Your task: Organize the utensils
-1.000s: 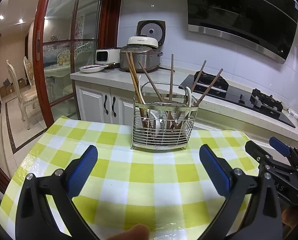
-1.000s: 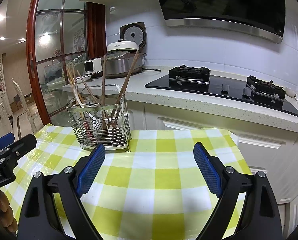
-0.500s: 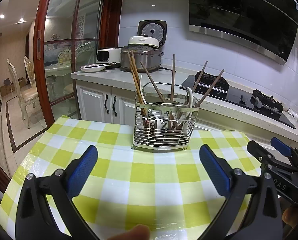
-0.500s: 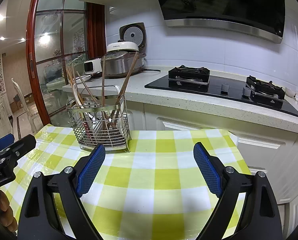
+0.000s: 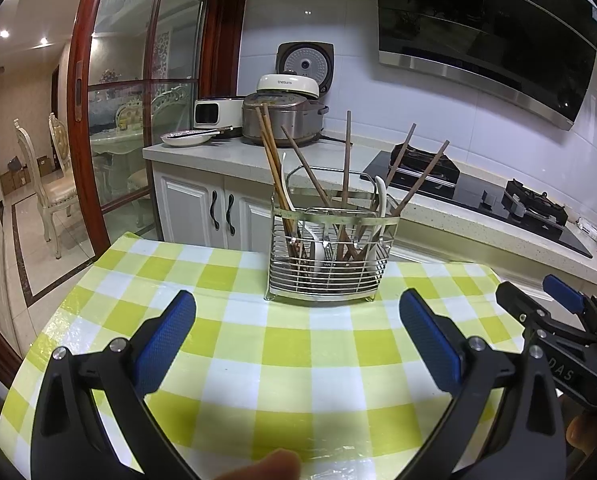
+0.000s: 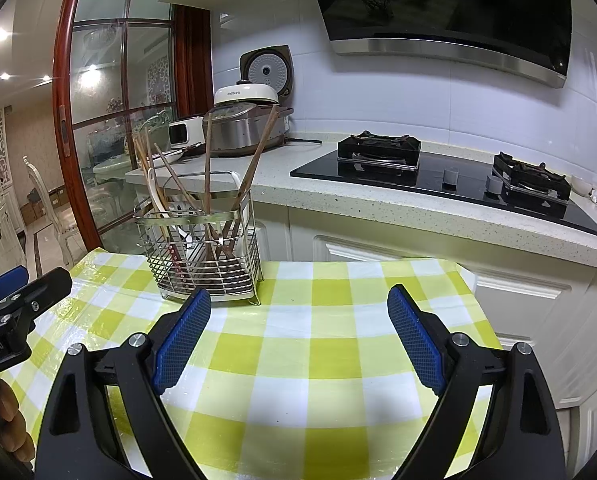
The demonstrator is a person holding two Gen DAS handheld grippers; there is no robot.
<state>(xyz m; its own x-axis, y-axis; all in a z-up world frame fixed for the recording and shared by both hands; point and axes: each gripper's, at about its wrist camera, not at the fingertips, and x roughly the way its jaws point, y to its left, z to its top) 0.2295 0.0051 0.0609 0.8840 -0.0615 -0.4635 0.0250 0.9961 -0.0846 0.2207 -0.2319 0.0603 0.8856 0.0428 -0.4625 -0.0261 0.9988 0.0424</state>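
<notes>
A metal wire utensil holder (image 5: 330, 256) stands at the far side of the checked table (image 5: 282, 344); it also shows in the right wrist view (image 6: 206, 260). Several wooden chopsticks (image 5: 274, 168) and white spoons (image 5: 380, 196) stick up out of it. My left gripper (image 5: 296, 320) is open and empty, hovering over the table in front of the holder. My right gripper (image 6: 298, 320) is open and empty, to the right of the holder. Each gripper shows at the edge of the other's view.
Behind the table runs a counter (image 6: 418, 208) with a gas hob (image 6: 450, 176), a rice cooker (image 5: 286, 116), a white plate (image 5: 184, 138) and cupboards below. A glass door (image 5: 138, 100) and dining chairs (image 5: 54, 184) lie to the left.
The left wrist view has shifted slightly, with the holder a touch higher and to the right. Both grippers stay open and empty.
</notes>
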